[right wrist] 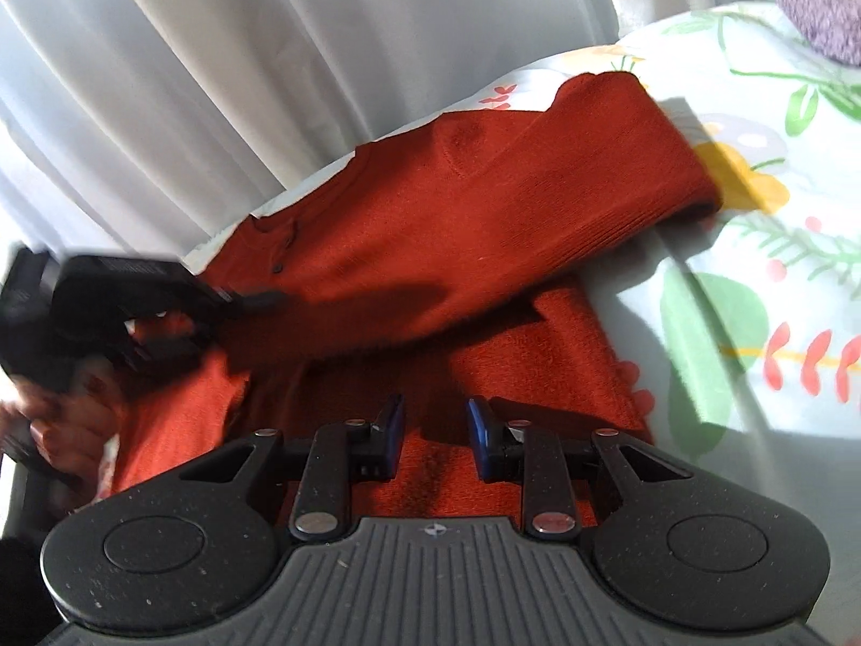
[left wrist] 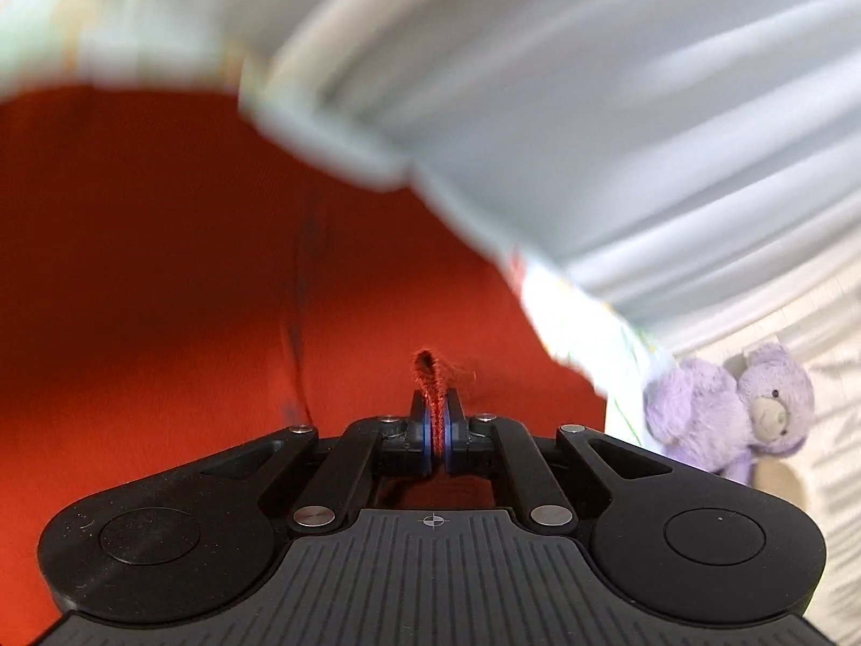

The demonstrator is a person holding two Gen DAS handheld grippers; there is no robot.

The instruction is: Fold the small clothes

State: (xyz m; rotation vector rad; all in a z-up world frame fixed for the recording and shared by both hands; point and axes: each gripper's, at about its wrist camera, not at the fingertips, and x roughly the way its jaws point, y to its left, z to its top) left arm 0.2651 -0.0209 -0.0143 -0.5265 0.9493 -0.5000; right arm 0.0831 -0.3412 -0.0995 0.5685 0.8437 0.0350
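Sweater (right wrist: 484,204) between curtain (right wrist: 242,54), purple teddy (left wrist: 753,409).

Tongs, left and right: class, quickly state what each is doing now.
Left tongs: shut, pinching the red sweater.
Right tongs: open, holding nothing, above the sweater.

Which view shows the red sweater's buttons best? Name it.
Right wrist view: the sweater lies spread on the floral sheet, buttons visible. Left wrist view shows only blurred red knit pinched in the left gripper.
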